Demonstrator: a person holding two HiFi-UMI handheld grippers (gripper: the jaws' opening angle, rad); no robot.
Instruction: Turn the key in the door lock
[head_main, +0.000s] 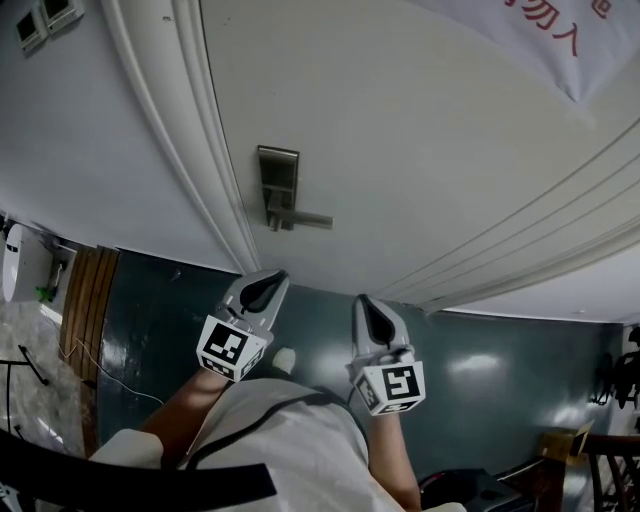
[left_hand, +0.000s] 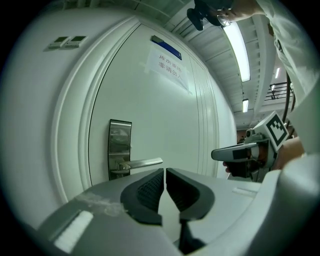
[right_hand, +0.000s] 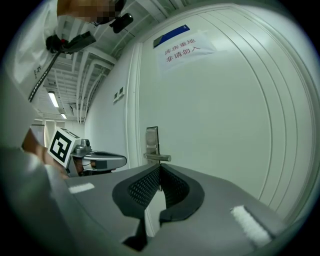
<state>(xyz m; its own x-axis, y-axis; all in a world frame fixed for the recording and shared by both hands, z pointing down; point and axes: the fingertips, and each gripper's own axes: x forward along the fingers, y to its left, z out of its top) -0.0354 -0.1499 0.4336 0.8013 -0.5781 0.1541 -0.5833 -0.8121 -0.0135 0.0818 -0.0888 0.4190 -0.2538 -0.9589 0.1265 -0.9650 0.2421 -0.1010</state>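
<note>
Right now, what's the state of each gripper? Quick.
Left gripper: open by a narrow slit, holding nothing.
Right gripper: closed, holding nothing.

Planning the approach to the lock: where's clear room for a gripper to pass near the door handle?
Bare door panel right of and below the lever handle, out to the panel mouldings. Crowded on the left: the lock plate sits close to the door frame. The left gripper and right gripper are short of the door.
</note>
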